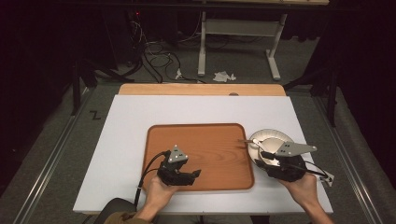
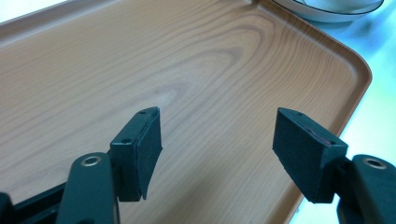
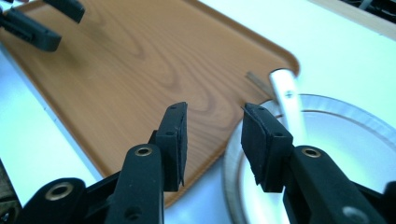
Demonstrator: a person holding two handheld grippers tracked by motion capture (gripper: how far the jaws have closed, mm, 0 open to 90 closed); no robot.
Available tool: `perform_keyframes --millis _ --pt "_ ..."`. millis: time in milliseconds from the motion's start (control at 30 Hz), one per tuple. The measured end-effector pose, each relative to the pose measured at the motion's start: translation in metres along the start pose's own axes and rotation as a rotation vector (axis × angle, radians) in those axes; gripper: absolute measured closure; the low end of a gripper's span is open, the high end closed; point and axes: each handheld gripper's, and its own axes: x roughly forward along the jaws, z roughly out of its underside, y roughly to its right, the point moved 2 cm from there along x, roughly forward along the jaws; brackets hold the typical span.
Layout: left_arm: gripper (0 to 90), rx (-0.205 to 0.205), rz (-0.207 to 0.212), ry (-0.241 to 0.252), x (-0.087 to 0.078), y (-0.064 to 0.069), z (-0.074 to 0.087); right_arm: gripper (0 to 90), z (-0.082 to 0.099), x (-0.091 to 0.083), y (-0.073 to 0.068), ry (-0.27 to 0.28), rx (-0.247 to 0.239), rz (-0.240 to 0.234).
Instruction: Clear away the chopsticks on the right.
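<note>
One white table (image 1: 130,116) carries everything, with a strip of bare wood along its far edge. Most of its middle is taken by a wooden tray (image 1: 210,135) with rounded corners and a low rim; its grained floor is bare.

Just off the tray's right edge sits a white plate (image 1: 271,135), its rim close beside the tray's. In the right gripper view the plate (image 3: 355,126) shows a broad rim around a pale hollow.

Over the tray's near left part hangs the left gripper (image 1: 194,175), held in the person's left hand (image 1: 156,193). In its own view the left gripper (image 2: 217,126) has its jaws spread wide, with nothing between them but the tray (image 2: 93,70) below.

Over the plate's near side is the right gripper (image 1: 264,156), held in the right hand (image 1: 303,189) and pointing towards the tray's far right corner. In its own view the right gripper (image 3: 215,112) has its jaws partly apart. The gap is empty and the pads touch nothing.

Smallest is a utensil (image 1: 247,141) lying across the plate's far left rim, its thin end reaching over the tray's edge. Its pale handle (image 3: 287,93) lies just beyond one jaw, apart from it. What kind of utensil it is cannot be told.
</note>
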Motion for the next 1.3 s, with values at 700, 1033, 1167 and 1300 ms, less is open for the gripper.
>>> perform_keyframes --millis 700,1033,1167,1300 --pt "32.7 0.001 -0.003 -0.012 0.002 -0.001 0.000 68.9 -0.002 -0.029 0.102 -0.069 0.087 0.153" --pt "32.7 -0.001 -0.003 -0.017 0.004 -0.001 0.000 69.7 0.015 -0.002 0.133 -0.239 0.089 0.166" --pt "32.7 -0.001 -0.005 -0.017 0.003 -0.002 0.000 70.0 0.021 0.008 0.142 -0.294 0.096 0.172" --pt "32.7 0.000 -0.006 -0.019 0.004 -0.002 0.000 70.0 0.023 0.012 0.146 -0.318 0.101 0.172"
